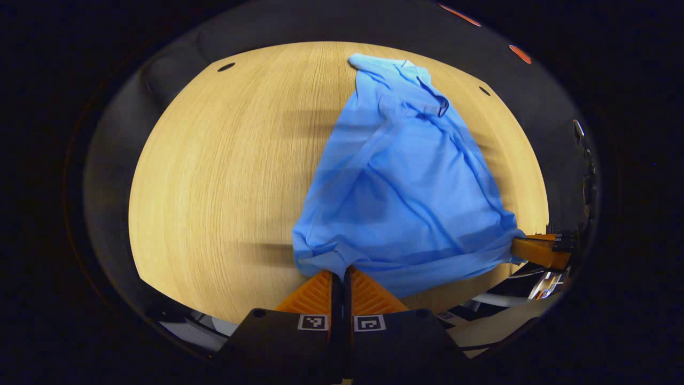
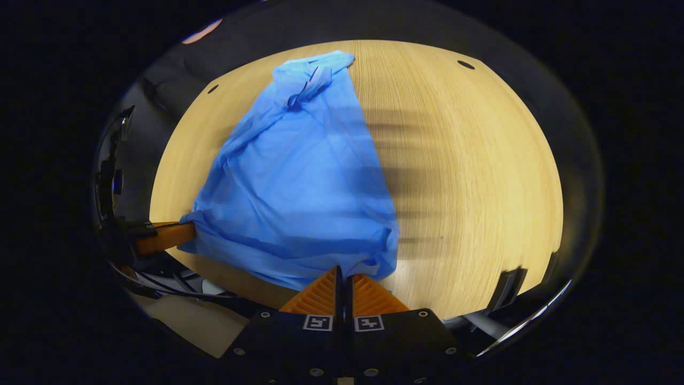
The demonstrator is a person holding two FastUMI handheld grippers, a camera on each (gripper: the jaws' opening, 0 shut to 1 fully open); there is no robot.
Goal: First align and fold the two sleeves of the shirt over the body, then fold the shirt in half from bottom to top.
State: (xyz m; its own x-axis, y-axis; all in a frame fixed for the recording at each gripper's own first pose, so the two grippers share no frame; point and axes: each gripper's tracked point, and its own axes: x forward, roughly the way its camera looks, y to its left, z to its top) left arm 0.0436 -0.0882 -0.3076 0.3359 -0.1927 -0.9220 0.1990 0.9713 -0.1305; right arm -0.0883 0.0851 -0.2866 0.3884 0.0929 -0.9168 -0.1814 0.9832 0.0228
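Note:
A light blue shirt (image 1: 406, 182) is lifted off the wooden table (image 1: 224, 176), its lower hem stretched between both grippers and its collar end resting far out on the tabletop. My left gripper (image 1: 342, 271) is shut on the hem's left corner. In that same view the right gripper (image 1: 526, 243) pinches the other corner at the far right. In the right gripper view the shirt (image 2: 304, 182) hangs to the left, my right gripper (image 2: 343, 272) is shut on its corner, and the left gripper (image 2: 184, 232) holds the opposite corner over the table (image 2: 470, 176).
Small dark holes (image 1: 226, 67) mark the tabletop near its far edge. Dark booth cloth surrounds the table. Metal frame parts and pale floor (image 1: 502, 326) lie below the near edge.

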